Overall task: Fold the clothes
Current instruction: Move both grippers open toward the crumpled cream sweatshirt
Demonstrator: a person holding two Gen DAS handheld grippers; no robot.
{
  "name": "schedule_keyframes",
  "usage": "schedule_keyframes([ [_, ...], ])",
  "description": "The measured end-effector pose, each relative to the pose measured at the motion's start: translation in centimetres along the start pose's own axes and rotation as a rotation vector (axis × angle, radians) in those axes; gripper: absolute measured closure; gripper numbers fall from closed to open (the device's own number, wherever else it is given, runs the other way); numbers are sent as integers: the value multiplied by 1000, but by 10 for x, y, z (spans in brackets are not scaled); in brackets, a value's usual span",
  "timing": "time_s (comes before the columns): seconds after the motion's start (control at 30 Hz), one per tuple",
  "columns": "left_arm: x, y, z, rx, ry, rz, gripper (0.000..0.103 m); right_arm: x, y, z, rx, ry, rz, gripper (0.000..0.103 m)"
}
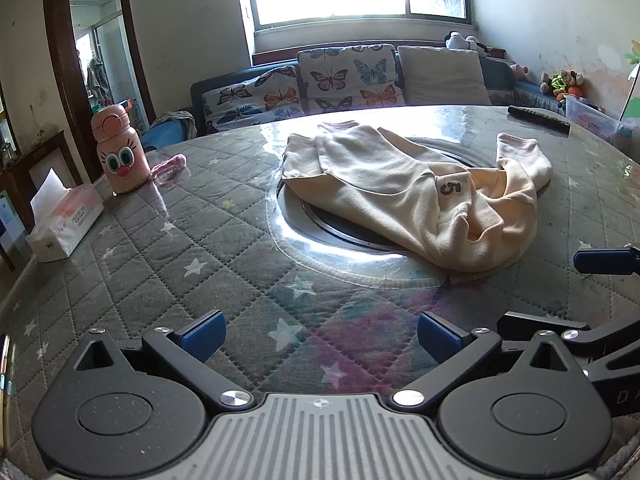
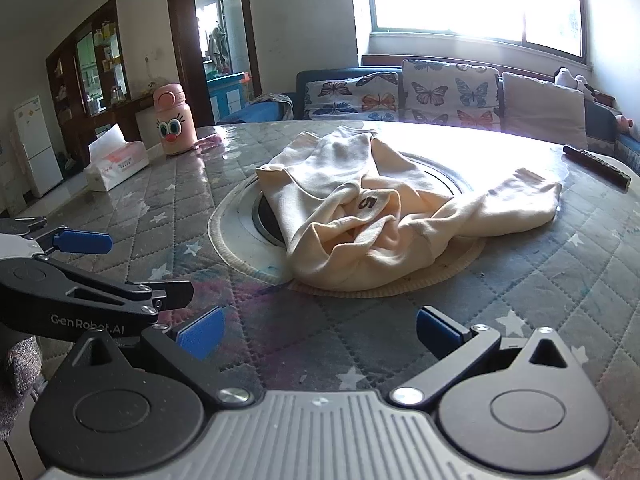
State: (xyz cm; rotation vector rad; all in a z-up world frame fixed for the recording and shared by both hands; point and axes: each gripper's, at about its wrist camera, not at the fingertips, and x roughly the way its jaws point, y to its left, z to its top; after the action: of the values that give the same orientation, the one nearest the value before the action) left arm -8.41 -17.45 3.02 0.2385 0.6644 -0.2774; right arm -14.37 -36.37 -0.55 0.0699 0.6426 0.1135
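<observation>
A cream garment (image 1: 400, 188) with a "5" mark lies crumpled in the middle of the round quilted table (image 1: 160, 264), over the central metal disc. In the right wrist view the garment (image 2: 380, 216) has one part spread out to the right. My left gripper (image 1: 320, 334) hovers open over the near table edge, short of the cloth, with nothing between its blue pads (image 1: 202, 334). My right gripper (image 2: 320, 332) is also open and empty, just in front of the garment's near hem. Each gripper shows in the other's view: the right gripper (image 1: 560, 292) and the left gripper (image 2: 136, 268).
A pink cartoon bottle (image 1: 118, 152) and a tissue box (image 1: 66, 220) stand at the table's left. A black remote (image 1: 538, 118) lies at the far right edge. Behind the table is a sofa with butterfly cushions (image 1: 344, 76), below a bright window.
</observation>
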Motion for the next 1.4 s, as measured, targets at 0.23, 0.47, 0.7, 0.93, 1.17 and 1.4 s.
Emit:
schedule_keyframes([
  [0.23, 1, -4, 2, 9, 0, -1, 0, -1, -2, -1, 10, 2, -7, 0],
  [0.47, 3, -6, 5, 17, -1, -8, 0, -1, -7, 1, 17, 0, -12, 0],
  [0.7, 7, -7, 9, 23, 2, -12, 0, 2, -9, 4, 22, 0, -16, 0],
  [0.93, 12, -8, 14, 29, 4, -18, 0, 6, -13, 7, 36, 2, -17, 0],
  [1.17, 16, -11, 18, 38, 7, -19, 0, 9, -18, 9, 38, 5, -17, 0],
  [1.4, 21, -11, 22, 42, 12, -17, 0, 12, -21, 15, 34, 2, -19, 0],
])
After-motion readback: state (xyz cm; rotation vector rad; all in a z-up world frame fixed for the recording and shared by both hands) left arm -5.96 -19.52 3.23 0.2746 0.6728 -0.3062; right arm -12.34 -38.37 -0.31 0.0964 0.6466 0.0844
